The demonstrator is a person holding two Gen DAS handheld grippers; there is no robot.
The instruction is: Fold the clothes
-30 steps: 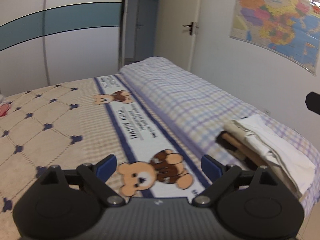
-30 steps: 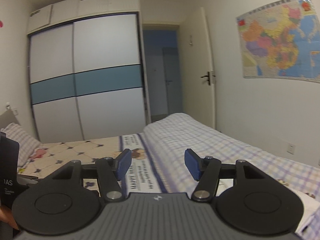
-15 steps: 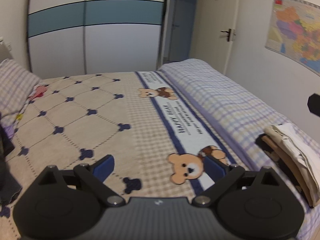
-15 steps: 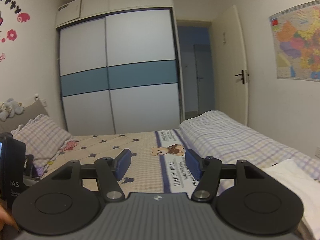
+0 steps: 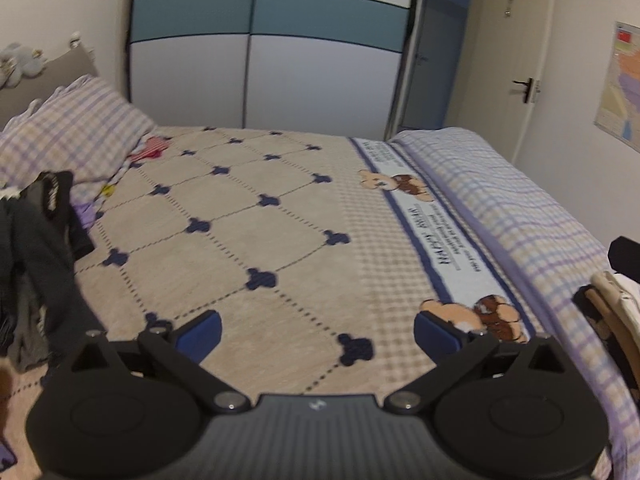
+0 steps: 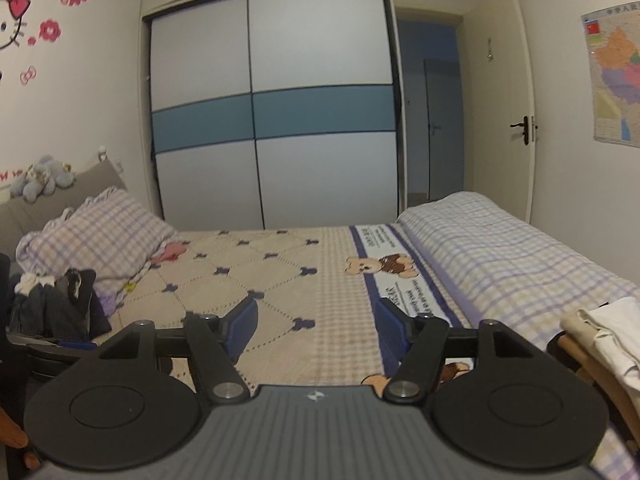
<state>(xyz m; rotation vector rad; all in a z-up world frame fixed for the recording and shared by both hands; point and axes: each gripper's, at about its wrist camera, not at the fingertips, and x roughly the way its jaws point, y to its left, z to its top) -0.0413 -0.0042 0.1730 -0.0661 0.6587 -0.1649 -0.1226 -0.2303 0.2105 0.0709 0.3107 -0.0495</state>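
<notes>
Now both grippers, left gripper (image 5: pixel 317 330) and right gripper (image 6: pixel 316 316), have just been spreading their blue-padded fingers, nothing between them, above the beige bear-print bedspread (image 5: pixel 248 216); dark crumpled clothes (image 5: pixel 36 248) lie left.

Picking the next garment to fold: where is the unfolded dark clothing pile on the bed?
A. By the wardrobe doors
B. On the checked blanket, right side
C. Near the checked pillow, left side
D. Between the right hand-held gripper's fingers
C: the dark clothing pile lies bunched beside the checked pillow at left.
</notes>
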